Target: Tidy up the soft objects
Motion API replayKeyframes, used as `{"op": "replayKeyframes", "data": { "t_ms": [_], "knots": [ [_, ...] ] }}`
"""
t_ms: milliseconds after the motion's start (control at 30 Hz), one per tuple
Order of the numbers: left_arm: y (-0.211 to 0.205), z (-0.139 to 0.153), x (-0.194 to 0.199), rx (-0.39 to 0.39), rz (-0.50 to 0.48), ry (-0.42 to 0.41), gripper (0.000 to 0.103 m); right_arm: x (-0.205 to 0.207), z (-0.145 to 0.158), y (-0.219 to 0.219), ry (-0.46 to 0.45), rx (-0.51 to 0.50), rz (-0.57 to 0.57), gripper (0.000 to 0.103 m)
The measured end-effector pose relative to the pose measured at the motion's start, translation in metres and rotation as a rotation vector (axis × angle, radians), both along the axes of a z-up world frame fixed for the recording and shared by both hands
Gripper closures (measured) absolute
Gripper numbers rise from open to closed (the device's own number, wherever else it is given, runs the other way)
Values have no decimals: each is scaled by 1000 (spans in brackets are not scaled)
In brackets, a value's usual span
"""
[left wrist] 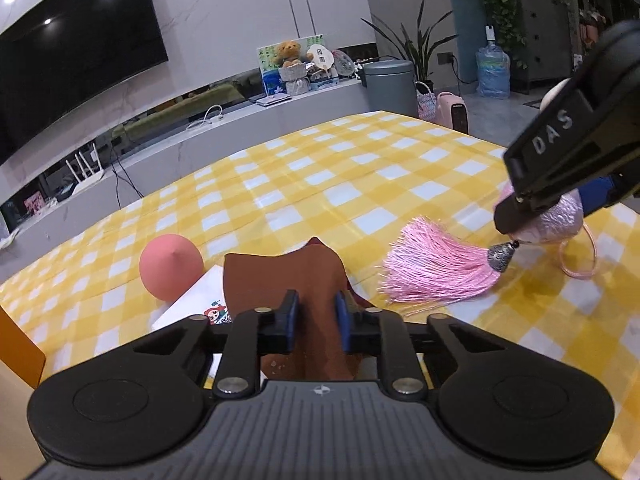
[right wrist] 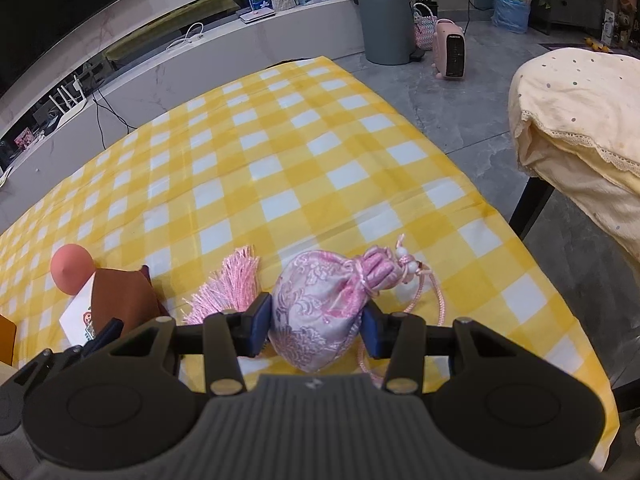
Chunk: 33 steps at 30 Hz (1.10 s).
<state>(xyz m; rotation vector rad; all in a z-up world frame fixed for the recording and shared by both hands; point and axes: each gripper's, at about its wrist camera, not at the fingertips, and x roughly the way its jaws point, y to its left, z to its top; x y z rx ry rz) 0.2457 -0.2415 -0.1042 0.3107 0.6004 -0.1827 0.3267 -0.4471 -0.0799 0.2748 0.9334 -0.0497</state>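
Note:
My left gripper [left wrist: 317,314] is shut on a brown cloth [left wrist: 288,276], which lies partly over a white card [left wrist: 192,304] on the yellow checked tablecloth [left wrist: 320,184]. A pink egg-shaped sponge [left wrist: 171,266] sits just left of the cloth. My right gripper [right wrist: 316,324] is shut on a pink brocade pouch [right wrist: 316,304] with a drawstring cord [right wrist: 432,292] and a pink tassel [right wrist: 228,284]. In the left wrist view the right gripper [left wrist: 520,216] sits at the right over the pouch [left wrist: 552,220], with the tassel [left wrist: 436,268] spread on the cloth.
A TV console [left wrist: 200,128] with a router, cables and a teddy bear runs behind the table. A grey bin [right wrist: 384,20] and a pink heater [right wrist: 450,50] stand on the floor. A chair with a cream cover [right wrist: 580,120] is at the right.

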Motion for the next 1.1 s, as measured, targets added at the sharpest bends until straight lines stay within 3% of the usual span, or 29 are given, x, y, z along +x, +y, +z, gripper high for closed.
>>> {"op": "replayKeyframes", "data": {
  "t_ms": [133,400,767,900,1000,1100],
  "knots": [
    [2,3,-3,-33,7,-8,94,0,0,-1,-1,3,0,57],
    [10,21,-21,-163,-27,-54,95,0,1,-2,-5,13,-3,57],
    [20,19,-21,-241,-5,54,95,-2,0,-8,7,68,15,57],
    [24,8,-24,-249,-5,66,95,0,-10,-4,61,1,42,57],
    [19,5,-27,-170,-31,48,84,2,-16,-4,110,-10,45,54],
    [20,5,-30,-160,-37,42,71,2,-15,2,118,-79,65,49]
  ]
}}
